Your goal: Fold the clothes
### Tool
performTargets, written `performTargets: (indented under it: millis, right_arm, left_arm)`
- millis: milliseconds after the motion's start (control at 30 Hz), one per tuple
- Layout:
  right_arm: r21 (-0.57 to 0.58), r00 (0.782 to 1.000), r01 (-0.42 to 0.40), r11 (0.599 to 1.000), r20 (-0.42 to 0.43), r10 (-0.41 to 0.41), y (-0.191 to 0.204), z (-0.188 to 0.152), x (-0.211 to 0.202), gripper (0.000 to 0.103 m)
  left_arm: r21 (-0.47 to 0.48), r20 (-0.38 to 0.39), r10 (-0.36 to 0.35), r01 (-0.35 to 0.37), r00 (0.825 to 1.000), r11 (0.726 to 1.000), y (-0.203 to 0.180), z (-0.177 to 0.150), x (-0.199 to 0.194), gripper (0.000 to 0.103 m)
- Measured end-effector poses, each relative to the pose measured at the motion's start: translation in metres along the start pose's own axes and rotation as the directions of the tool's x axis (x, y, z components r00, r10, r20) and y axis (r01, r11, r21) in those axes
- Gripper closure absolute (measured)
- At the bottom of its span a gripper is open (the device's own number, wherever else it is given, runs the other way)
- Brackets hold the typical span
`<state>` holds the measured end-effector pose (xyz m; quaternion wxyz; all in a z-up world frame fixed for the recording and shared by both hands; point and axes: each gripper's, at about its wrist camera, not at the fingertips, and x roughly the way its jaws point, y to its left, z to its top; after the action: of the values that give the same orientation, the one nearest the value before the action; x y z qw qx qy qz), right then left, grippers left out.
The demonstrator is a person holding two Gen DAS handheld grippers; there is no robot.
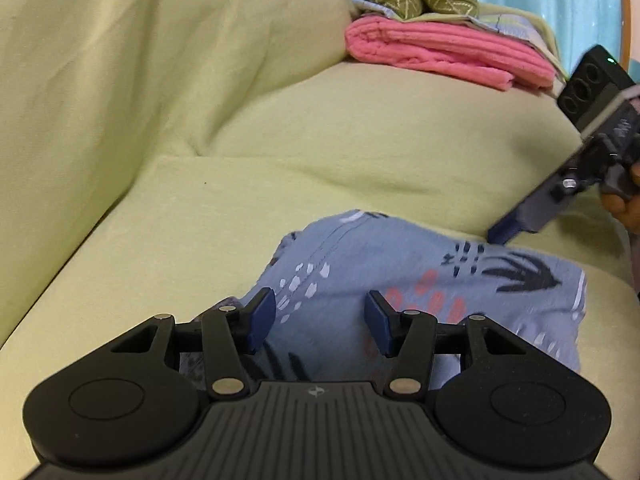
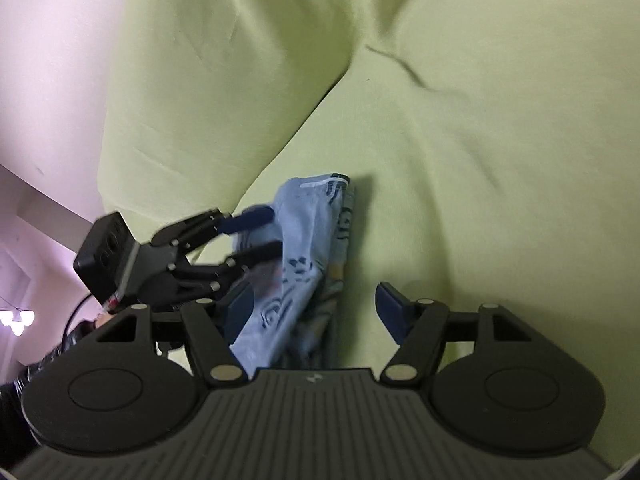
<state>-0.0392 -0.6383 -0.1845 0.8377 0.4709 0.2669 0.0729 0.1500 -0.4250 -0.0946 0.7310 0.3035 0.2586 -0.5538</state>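
The left gripper [image 1: 320, 322] body hides the blue patterned garment's [image 1: 400, 272] near edge.

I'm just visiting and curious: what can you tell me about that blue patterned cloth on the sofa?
The blue patterned garment is soft, light-blue fabric printed with dark leaf shapes, white dashes and coral spots, with a stitched seam. It lies loosely bunched and folded on the yellow-green sofa cover, between both open grippers.
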Motion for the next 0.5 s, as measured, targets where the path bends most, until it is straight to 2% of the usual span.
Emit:
performTargets:
  millis: [67,233,300,333,400,500]
  right_arm:
    - [0.002,1.000,0.015,1.000,-0.005,-0.015,-0.001,0.003,0.010,0.039]
    - [-0.020,1.000,0.020,1.000,-0.020,-0.020,0.008,0.014,0.041,0.054]
    - [-0.050,0.999,0.044,0.998,-0.024,-0.045,0.012,0.020,0.049,0.088]
    - [-0.064,0.998,0.056,0.996,-0.023,-0.058,0.014,0.024,0.052,0.095]
    - [-0.094,0.997,0.081,0.992,0.004,-0.081,0.019,0.031,0.054,0.099]
    - [-0.108,0.990,0.129,0.986,0.067,-0.122,0.022,0.037,0.048,0.098]
  left_arm:
    - [-0.002,0.004,0.012,-0.012,1.000,1.000,0.003,-0.002,-0.001,0.051]
    - [-0.052,0.003,0.073,-0.073,0.997,0.996,0.020,-0.006,-0.003,0.045]
    - [-0.077,0.011,0.075,-0.074,0.997,0.994,0.024,-0.008,-0.007,0.046]
    - [-0.078,0.023,0.081,-0.079,0.996,0.994,0.025,-0.010,-0.010,0.046]
    - [-0.088,0.047,0.086,-0.082,0.995,0.993,0.027,-0.012,-0.017,0.046]
    - [-0.127,0.066,0.087,-0.079,0.994,0.989,0.034,-0.020,-0.027,0.046]
